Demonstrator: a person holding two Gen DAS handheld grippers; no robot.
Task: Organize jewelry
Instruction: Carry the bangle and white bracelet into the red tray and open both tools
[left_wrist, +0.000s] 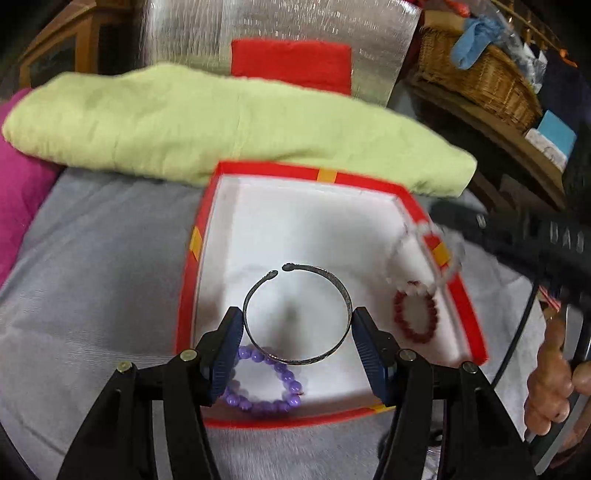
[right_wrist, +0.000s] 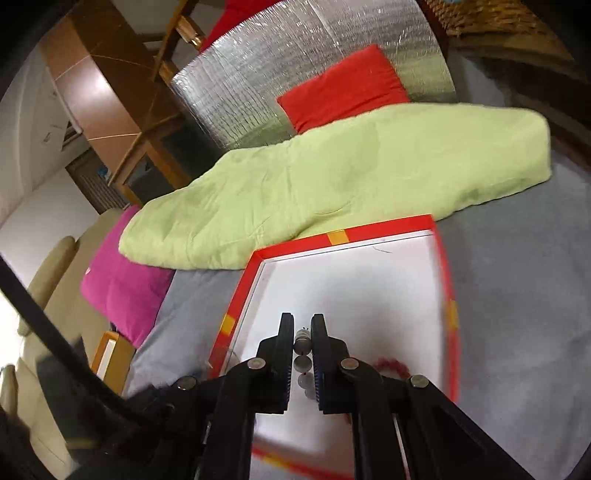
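Note:
A red box (left_wrist: 280, 170) with a white inside lies on grey cloth. My left gripper (left_wrist: 297, 314) is shut on a silver open bangle (left_wrist: 258, 288), pads pressing its two sides, held over the box's near half. Under it a purple bead bracelet (left_wrist: 266, 402) lies in the box. A red bead bracelet (left_wrist: 415, 332) lies by the right wall. A blurred white bead bracelet (left_wrist: 399, 254) hangs over the box's right rim. In the right wrist view my right gripper (right_wrist: 302, 319) is shut on that white bracelet (right_wrist: 303, 341) above the box (right_wrist: 369, 229), with the red bracelet (right_wrist: 391, 365) below.
A folded pale green blanket (left_wrist: 221, 122) lies right behind the box, with a red cushion (left_wrist: 291, 62) and a silver foil sheet (left_wrist: 258, 22) beyond. A pink cushion (left_wrist: 18, 192) sits at the left, a wicker basket (left_wrist: 476, 74) at the upper right. A person's hand (left_wrist: 550, 384) is at the right edge.

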